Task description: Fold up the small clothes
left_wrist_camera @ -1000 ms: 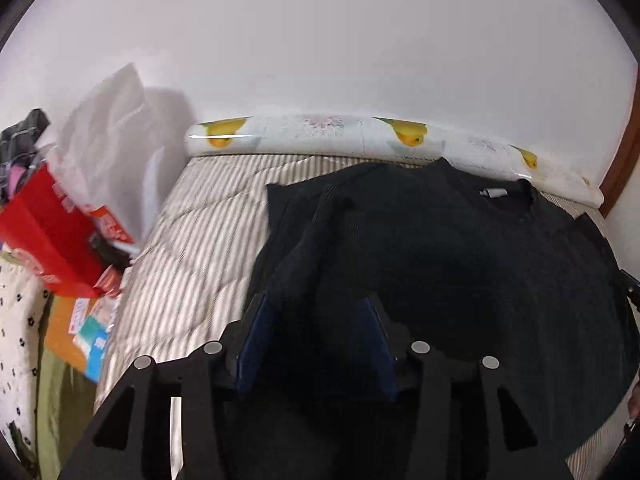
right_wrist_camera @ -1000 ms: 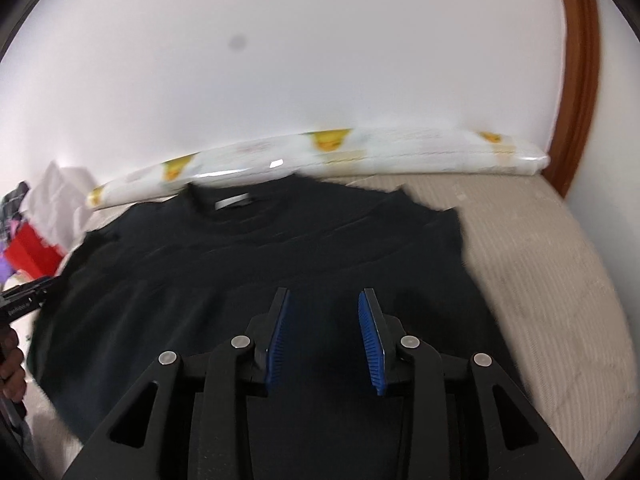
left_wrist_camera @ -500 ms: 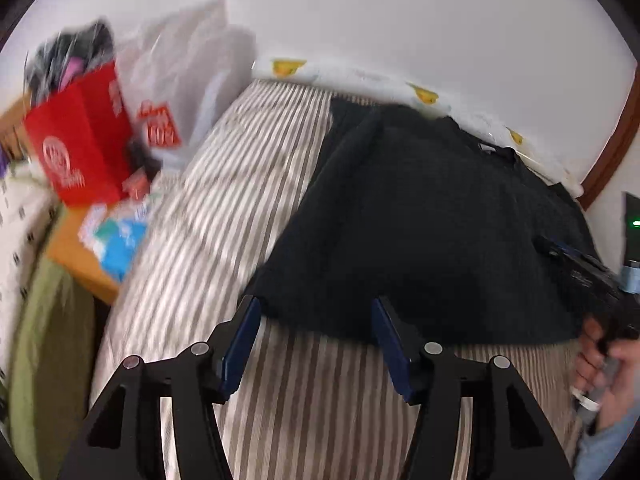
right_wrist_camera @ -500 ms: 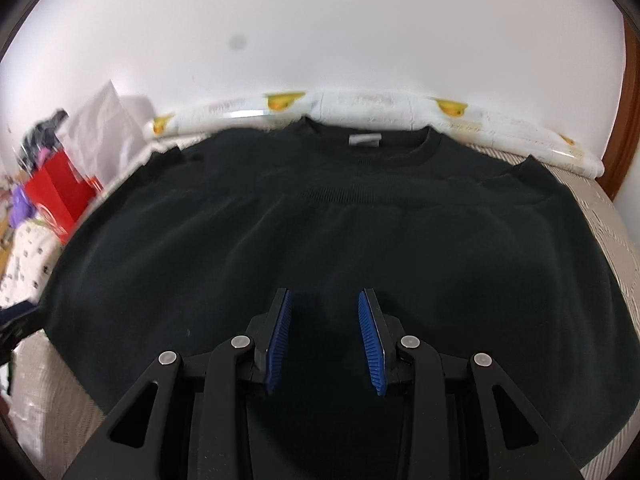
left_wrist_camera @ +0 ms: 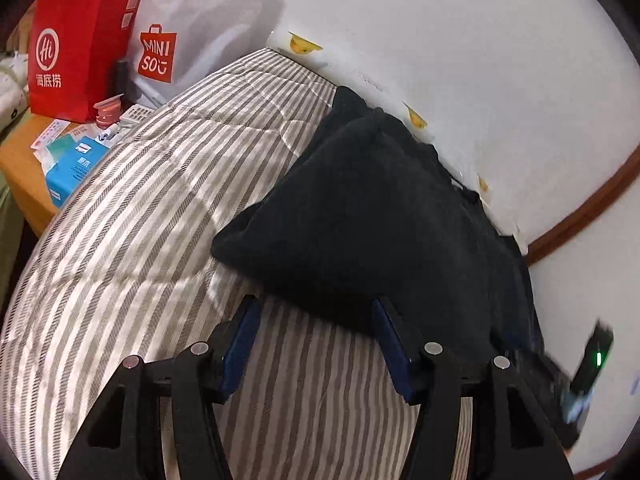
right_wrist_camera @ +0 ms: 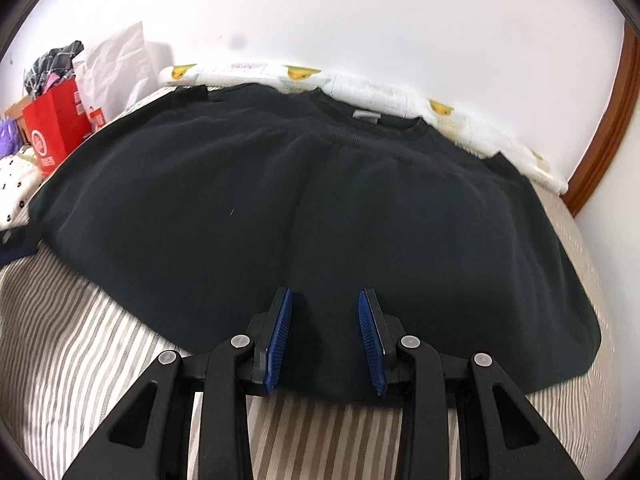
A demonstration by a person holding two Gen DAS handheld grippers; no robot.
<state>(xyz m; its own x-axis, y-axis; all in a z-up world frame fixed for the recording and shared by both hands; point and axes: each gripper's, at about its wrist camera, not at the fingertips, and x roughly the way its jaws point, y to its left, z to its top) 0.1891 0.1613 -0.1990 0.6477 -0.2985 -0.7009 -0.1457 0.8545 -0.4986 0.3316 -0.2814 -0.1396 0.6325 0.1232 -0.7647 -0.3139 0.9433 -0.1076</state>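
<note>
A black sweater [right_wrist_camera: 312, 208] lies spread flat on the striped bed [right_wrist_camera: 80, 340], its collar and white label toward the wall. In the left wrist view the sweater [left_wrist_camera: 360, 216] lies ahead, its near left corner pointing left. My left gripper [left_wrist_camera: 316, 312] is open and empty, its fingers just short of the sweater's near hem, above the striped cover [left_wrist_camera: 140, 220]. My right gripper [right_wrist_camera: 325, 308] is open and empty, with its fingers over the middle of the near hem. The right gripper also shows blurred at the right edge of the left wrist view [left_wrist_camera: 576, 384].
A rolled white mat with yellow prints [right_wrist_camera: 360, 84] lies along the wall behind the sweater. A red bag [left_wrist_camera: 84, 40] and a white Miniso bag [left_wrist_camera: 192, 28] stand left of the bed, with small boxes on an orange side table [left_wrist_camera: 24, 168]. A brown door frame [right_wrist_camera: 604, 120] stands at right.
Both grippers have drawn back from over the sweater toward its near hem. The left one has swung left and now sits over bare striped bed. The sweater lies as before.
</note>
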